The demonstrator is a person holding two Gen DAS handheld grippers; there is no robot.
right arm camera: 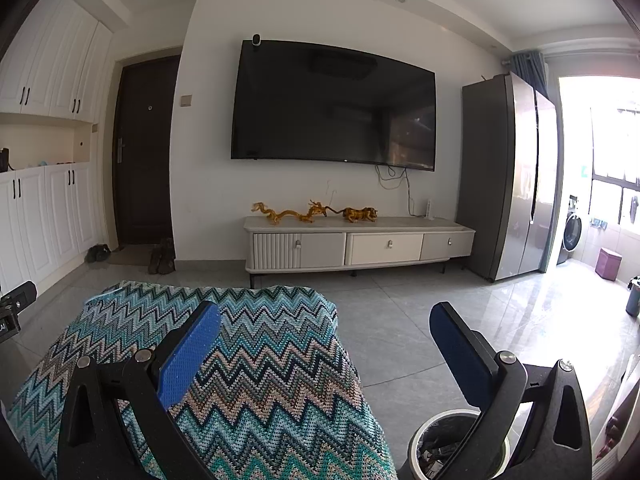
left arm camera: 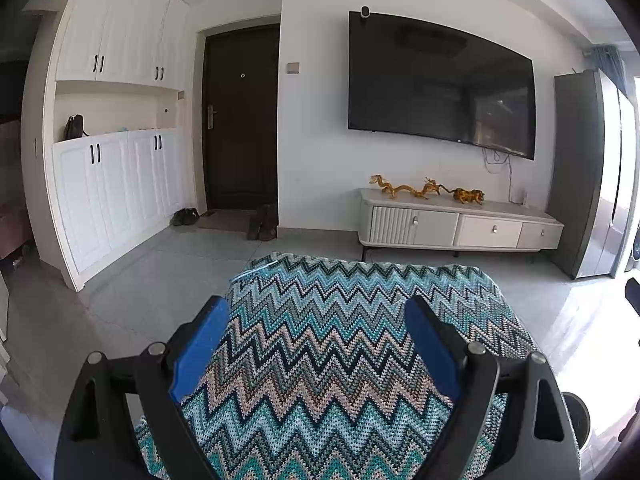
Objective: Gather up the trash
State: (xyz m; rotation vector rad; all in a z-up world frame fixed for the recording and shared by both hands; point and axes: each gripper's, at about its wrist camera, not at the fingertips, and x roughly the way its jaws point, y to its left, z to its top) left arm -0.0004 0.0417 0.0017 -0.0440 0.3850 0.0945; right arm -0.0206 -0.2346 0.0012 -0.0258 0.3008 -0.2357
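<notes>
**Both grippers spread above a zigzag cloth, bin at the lower right**

Blue-padded fingers (left arm camera: 198, 350) of the left gripper (left arm camera: 316, 350) stand wide apart with nothing between them, held over a table draped in a teal zigzag cloth (left arm camera: 320, 360). In the right wrist view, the right gripper (right arm camera: 324, 356) is likewise spread and holds nothing; its left finger sits over the same cloth (right arm camera: 256, 380), its right finger over grey floor tiles (right arm camera: 400, 340). Just below that right finger, beside the cloth's edge, stands a round white-rimmed trash bin (right arm camera: 424, 432) lined with a dark bag, with some scraps visible inside. Across the room, a large dark television (right arm camera: 336, 108) hangs above a low white cabinet (right arm camera: 360, 246) carrying golden figurines (right arm camera: 316, 212). A grey refrigerator (right arm camera: 508, 176) stands to its right.
</notes>
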